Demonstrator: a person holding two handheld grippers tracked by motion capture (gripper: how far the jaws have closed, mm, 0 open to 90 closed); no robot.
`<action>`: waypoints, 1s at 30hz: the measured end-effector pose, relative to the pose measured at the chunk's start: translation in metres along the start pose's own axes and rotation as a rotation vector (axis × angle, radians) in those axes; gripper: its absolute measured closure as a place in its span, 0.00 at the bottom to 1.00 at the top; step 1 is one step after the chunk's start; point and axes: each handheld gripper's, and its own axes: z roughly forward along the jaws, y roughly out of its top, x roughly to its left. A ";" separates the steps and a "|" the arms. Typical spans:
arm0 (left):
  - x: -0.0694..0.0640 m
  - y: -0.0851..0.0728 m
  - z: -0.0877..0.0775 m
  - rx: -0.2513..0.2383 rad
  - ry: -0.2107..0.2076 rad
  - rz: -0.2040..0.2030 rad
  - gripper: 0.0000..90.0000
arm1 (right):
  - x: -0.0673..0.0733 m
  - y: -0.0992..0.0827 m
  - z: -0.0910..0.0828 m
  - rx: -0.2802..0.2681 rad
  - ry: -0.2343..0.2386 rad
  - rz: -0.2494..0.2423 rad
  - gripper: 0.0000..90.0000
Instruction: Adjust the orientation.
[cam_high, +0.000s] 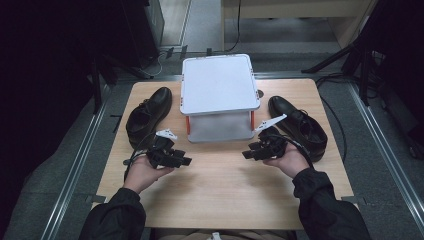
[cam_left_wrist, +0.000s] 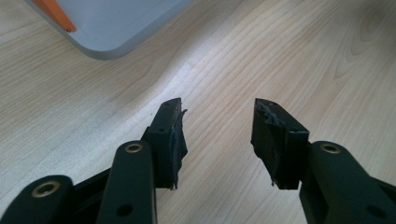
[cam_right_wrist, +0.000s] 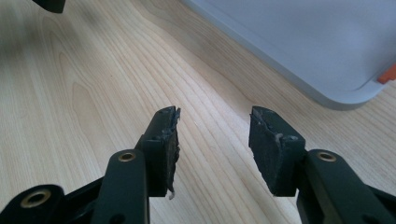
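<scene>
A white two-level rack (cam_high: 219, 95) with orange posts stands at the middle back of the wooden table (cam_high: 220, 195). One black shoe (cam_high: 148, 116) lies to its left, a second black shoe (cam_high: 298, 127) to its right. My left gripper (cam_high: 186, 161) hovers in front of the left shoe, pointing right, open with only bare wood between its jaws (cam_left_wrist: 217, 140). My right gripper (cam_high: 247, 154) sits beside the right shoe, pointing left, open and empty too (cam_right_wrist: 214, 144). The rack's lower shelf corner (cam_left_wrist: 107, 28) appears in the left gripper view, and its other corner (cam_right_wrist: 322, 56) in the right gripper view.
Bare wood lies between the two grippers and toward the table's front edge. Metal rails (cam_high: 75, 165) run along both sides of the table on the floor. Tripod legs (cam_high: 345, 55) and cables stand at the back right.
</scene>
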 end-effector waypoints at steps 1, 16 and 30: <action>0.001 0.000 -0.001 -0.004 -0.005 0.002 0.60 | 0.000 0.000 0.000 -0.001 0.000 0.000 0.59; 0.029 0.012 -0.035 0.018 0.038 -0.049 0.67 | 0.003 -0.002 0.001 0.010 0.006 -0.005 0.58; 0.075 0.032 -0.080 0.052 0.147 -0.094 0.69 | 0.000 -0.004 0.004 0.044 0.005 0.005 0.58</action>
